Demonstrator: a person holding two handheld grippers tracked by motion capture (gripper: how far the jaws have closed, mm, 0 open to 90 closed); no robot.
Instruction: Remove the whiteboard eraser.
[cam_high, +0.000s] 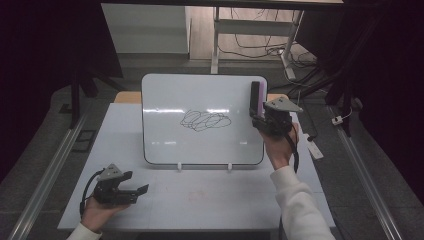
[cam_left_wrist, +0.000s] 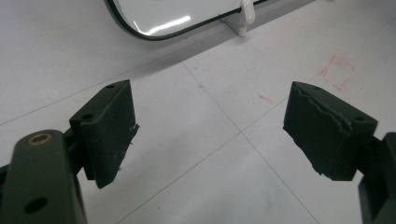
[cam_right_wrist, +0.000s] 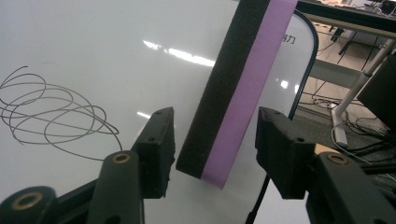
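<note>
right tongs straddle an upright eraser at the whiteboard's right edge, jaws not visibly touching it; scribble lies leftward; left tongs rest open, empty, over the desk.

The left gripper hangs over the white table with its 2 black jaws spread wide apart and nothing between them. At the top edge sits the lower rim of the whiteboard, propped on a white foot. Faint red marks (roughly a small square outline) stain the tabletop at right.
</note>
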